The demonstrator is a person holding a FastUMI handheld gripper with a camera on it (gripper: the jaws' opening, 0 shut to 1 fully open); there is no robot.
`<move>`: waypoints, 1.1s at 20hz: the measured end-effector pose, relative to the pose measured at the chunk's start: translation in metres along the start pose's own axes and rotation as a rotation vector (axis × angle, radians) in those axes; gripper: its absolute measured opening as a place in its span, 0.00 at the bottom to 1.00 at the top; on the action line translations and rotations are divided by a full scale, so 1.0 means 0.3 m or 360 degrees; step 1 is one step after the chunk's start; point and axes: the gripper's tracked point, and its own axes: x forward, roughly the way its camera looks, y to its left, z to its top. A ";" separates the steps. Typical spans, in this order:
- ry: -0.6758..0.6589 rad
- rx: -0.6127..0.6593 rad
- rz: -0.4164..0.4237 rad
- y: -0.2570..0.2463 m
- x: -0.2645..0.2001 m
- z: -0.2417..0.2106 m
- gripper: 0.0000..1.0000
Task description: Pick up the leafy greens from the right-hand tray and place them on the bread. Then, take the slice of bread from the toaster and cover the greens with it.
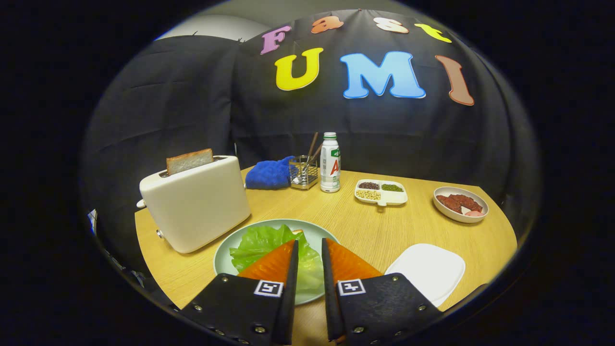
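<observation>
Claw (310, 245) slightly parted, empty, over leafy greens (259, 240).

Hand-held gripper (310, 250) low centre of frame, fingers (293, 269) slightly apart with a narrow gap, nothing clamped between them.

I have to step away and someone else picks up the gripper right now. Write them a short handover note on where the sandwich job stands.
Gripper: fingers slightly apart, holding nothing, poised over the plate.
Leafy greens: already lying on the plate, just ahead of and under the fingers; the bread beneath is hardly visible.
White tray, right of the fingers: nothing on it.
Bread slice: standing in the toaster.
Done: greens placed. Left: take the slice from the toaster and cover the greens.
</observation>
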 end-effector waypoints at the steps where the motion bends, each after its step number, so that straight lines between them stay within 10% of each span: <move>1: 0.0005 0.0020 -0.0137 -0.025 -0.004 0.005 0.29; 22: -0.0234 -0.0057 0.0096 0.752 0.000 0.283 0.29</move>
